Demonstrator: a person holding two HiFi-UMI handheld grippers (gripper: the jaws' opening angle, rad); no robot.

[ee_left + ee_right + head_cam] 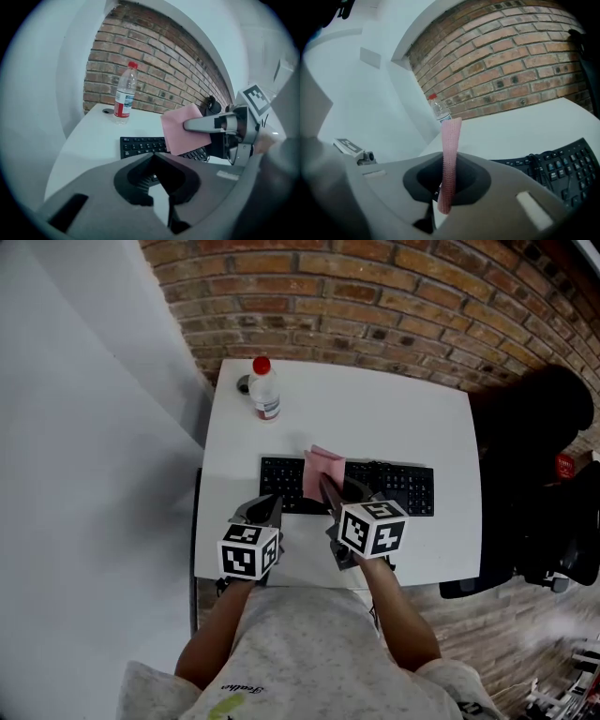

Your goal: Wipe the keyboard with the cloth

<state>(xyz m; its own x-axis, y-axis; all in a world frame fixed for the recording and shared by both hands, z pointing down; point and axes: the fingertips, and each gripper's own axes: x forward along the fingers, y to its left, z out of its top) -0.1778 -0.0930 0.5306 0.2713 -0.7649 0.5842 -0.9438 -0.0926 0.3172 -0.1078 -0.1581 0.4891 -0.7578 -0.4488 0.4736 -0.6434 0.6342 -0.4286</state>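
Observation:
A black keyboard [403, 489] lies across the middle of the white table [375, 409]. My right gripper [330, 489] is shut on a pink cloth [324, 468] and holds it over the keyboard's left half. In the right gripper view the cloth [449, 164] stands upright, pinched edge-on between the jaws, with the keyboard [562, 168] to the right. My left gripper [272, 508] hovers at the keyboard's near left corner, shut with nothing in it. The left gripper view shows the cloth [185, 129] hanging above the keyboard [140, 145].
A clear water bottle [264, 390] with a red cap stands at the table's back left, with a small round dark object [244, 383] beside it. A brick wall runs behind. A black chair [534, 474] stands to the right, and a white wall is on the left.

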